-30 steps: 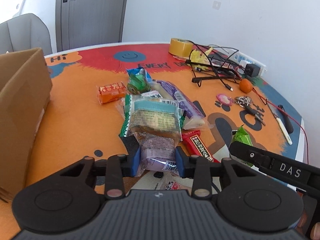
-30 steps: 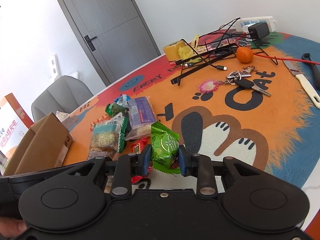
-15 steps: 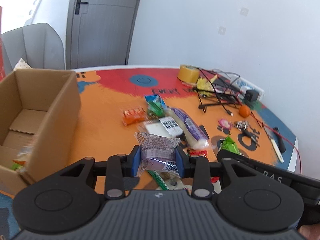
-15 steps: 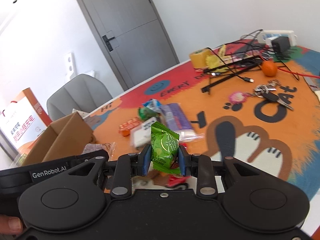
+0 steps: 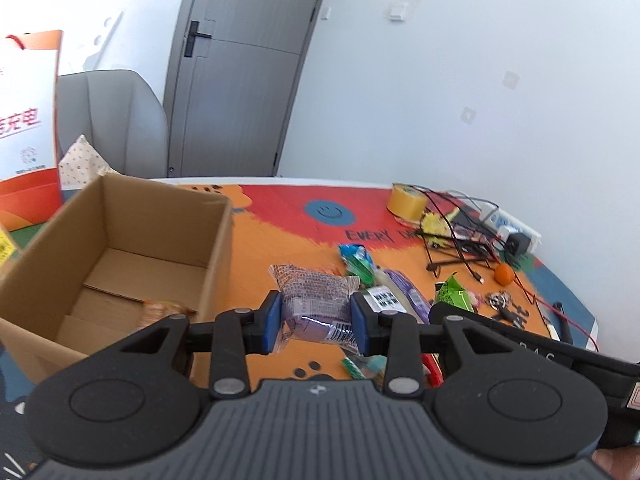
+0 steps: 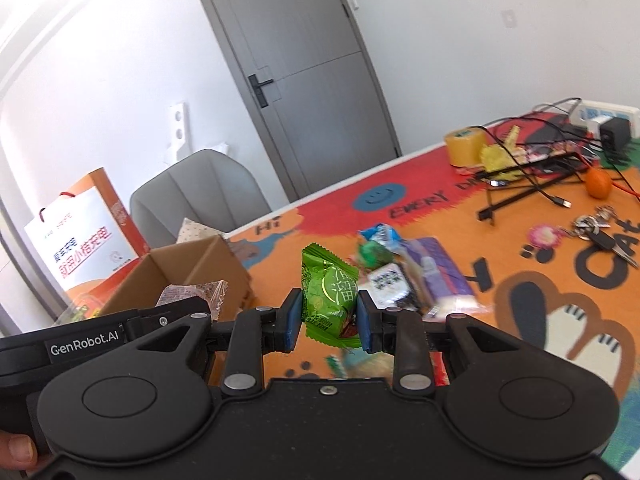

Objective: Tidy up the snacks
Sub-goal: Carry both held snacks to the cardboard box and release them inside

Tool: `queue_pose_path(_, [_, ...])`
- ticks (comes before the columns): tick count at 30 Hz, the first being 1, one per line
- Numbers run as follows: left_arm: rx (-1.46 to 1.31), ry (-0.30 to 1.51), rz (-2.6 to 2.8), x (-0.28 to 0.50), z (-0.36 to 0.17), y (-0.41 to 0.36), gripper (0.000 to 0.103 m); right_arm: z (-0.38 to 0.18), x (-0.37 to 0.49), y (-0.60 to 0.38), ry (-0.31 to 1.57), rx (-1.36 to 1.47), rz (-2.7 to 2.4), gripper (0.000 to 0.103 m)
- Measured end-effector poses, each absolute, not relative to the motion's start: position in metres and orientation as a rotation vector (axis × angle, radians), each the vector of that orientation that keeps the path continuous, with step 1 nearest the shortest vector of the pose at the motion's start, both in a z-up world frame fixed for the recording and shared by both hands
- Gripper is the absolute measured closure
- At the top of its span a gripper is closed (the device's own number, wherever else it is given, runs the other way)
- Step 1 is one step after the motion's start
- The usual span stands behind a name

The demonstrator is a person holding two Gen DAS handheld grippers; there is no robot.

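Since a second ago both grippers have risen off the snack pile and swung toward the cardboard box, which now fills the left of the left wrist view with its open top showing. The left gripper (image 5: 316,322) is clamped on a purple-wrapped pastry (image 5: 314,304), held in the air just beside the near right wall of the cardboard box (image 5: 216,240). The right gripper (image 6: 329,320) is clamped on a green snack packet (image 6: 329,292), also lifted clear of the desk (image 6: 560,340). The box sits at the desk's left edge; one orange-wrapped snack (image 5: 162,308) lies on its floor. The remaining snacks (image 6: 404,268) lie together near the middle of the desk mat, among them a purple-and-white packet (image 5: 404,294) and a blue-green packet (image 5: 358,258). A roll of yellow tape (image 5: 406,202), tangled cables (image 5: 460,236), a small orange (image 6: 599,184) and keys (image 6: 600,232) lie toward the far right corner, well apart from the box.
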State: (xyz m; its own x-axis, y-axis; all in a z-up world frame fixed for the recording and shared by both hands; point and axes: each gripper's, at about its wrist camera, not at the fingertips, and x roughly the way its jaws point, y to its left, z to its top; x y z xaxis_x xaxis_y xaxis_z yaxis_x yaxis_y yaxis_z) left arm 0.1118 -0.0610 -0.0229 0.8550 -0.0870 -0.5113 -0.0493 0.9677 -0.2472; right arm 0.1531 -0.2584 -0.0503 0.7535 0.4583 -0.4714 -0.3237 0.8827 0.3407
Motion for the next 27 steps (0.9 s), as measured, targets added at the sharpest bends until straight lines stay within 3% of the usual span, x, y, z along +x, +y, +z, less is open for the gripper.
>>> queue_pose_path(27, [-0.379,0.497,0.194,0.092,-0.021,0.061,0.066,-0.026,0.156,-0.142,0.565,0.134,0.609,0.074])
